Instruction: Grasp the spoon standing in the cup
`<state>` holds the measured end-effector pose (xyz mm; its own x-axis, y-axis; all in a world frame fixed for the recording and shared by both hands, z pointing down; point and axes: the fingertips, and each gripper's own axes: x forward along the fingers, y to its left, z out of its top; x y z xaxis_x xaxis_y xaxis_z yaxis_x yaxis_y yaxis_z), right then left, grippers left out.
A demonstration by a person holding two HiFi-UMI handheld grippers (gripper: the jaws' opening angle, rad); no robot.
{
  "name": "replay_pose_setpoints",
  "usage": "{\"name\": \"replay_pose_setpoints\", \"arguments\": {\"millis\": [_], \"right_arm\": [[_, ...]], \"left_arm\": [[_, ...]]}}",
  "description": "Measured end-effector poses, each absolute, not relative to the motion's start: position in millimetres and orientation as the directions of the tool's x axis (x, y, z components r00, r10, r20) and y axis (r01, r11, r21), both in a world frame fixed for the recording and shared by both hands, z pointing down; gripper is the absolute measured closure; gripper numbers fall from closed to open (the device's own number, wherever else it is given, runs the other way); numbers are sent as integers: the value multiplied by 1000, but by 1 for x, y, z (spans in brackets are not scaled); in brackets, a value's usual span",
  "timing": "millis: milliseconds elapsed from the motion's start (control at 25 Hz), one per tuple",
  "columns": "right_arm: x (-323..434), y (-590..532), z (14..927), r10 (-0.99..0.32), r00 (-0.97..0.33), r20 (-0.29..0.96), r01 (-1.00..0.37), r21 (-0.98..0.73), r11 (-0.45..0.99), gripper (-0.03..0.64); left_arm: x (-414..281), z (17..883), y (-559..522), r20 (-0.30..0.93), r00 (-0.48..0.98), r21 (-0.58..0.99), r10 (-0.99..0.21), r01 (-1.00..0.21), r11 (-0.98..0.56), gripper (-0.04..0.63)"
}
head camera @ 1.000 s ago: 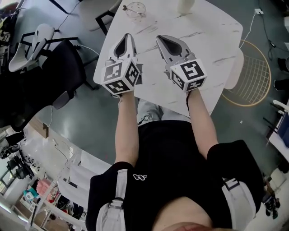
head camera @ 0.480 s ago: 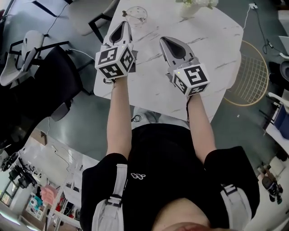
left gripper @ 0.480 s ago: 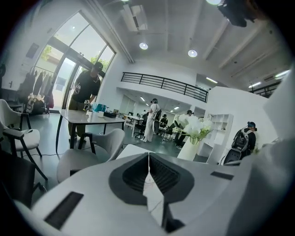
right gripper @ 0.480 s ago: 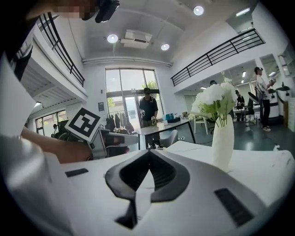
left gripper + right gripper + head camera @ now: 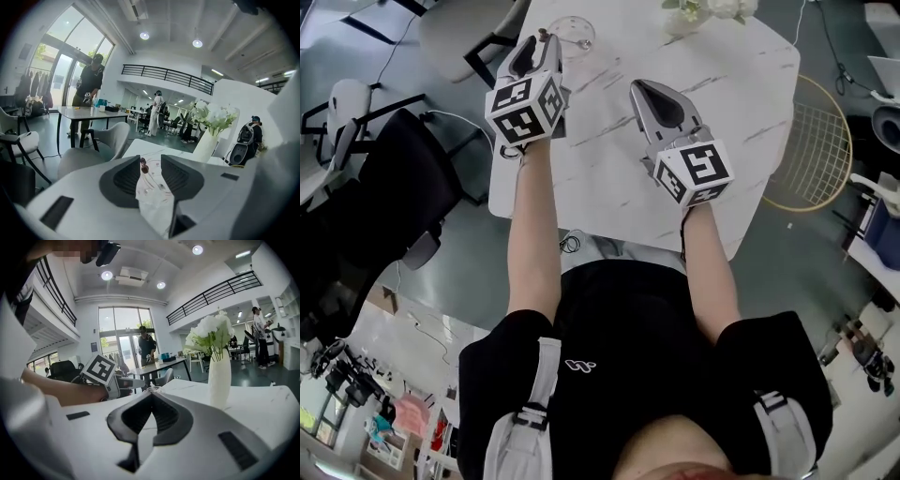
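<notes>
A clear glass cup [image 5: 578,31] stands near the far left corner of the white marble table [image 5: 750,84]. In the left gripper view the cup [image 5: 152,187] shows through the gap between the jaws, with the spoon's dark red knob [image 5: 143,165] standing up in it. My left gripper [image 5: 546,39] sits just left of the cup. Its jaws have just been opening and stand open [image 5: 151,161], with nothing pressed between them. My right gripper [image 5: 637,86] hovers over the table's middle, shut [image 5: 151,395] and empty, pointing toward the cup [image 5: 153,390].
A white vase of white flowers [image 5: 694,14] stands at the table's far edge [image 5: 219,380]. A grey chair [image 5: 450,28] and a black chair [image 5: 403,178] are left of the table. A gold wire frame [image 5: 825,141] is at its right. People stand far off.
My left gripper has moved forward and left across the table up to the cup, and its jaws have gone from shut to open. The right gripper has shifted only slightly.
</notes>
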<state>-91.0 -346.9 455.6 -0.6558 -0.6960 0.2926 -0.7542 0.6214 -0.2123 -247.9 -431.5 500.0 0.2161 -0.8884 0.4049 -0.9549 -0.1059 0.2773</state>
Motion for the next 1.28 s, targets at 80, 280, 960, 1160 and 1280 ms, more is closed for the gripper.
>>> {"name": "replay_pose_setpoints", "arguments": {"millis": [80,280,960,1160,1280], "right_arm": [[-88,-347,458,-707,-641,298,-767,-220,603,611],[-83,-348,458,-722,-622,303,-783,-229,578,611],[-59,-330,456,-727,-611,315,-792,-223,569,611],[-55,-321,441,-724,-629,285,-778,-221,589,611],[-52,-316,432,-723,-642,256,-767,-227,601,611]], "left_arm": [[-252,506,-437,426,204,267,-881,-959,-93,456],[-256,521,-445,463,193,261,-865,-963,-75,456],[-247,498,-439,450,165,205,-878,-976,-78,535],[-247,461,-418,381,141,208,-914,-976,-64,535],[-251,440,-402,338,113,206,-934,-977,-44,535]]}}
